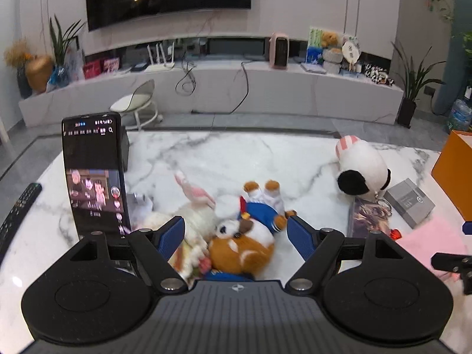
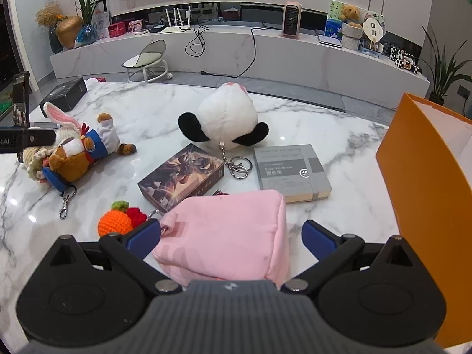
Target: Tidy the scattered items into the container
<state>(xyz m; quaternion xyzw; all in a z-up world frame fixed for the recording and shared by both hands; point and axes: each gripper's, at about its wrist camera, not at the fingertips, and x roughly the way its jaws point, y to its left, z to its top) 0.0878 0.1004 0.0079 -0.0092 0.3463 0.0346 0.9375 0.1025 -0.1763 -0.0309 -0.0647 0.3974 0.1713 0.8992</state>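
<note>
White marble tabletop (image 2: 295, 124) carries grey veins. The soft fabric pouch (image 2: 230, 230) is pale pink, the tall open box (image 2: 427, 191) orange, the round plush toy (image 2: 227, 118) white with black patches.

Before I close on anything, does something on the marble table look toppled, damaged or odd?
No damage or spills visible. The brown plush dog lies on its side against the rabbit plush, and the panda plush is tipped over, its keyring touching the grey notebook. Nothing sits in the orange container that I can see.
</note>
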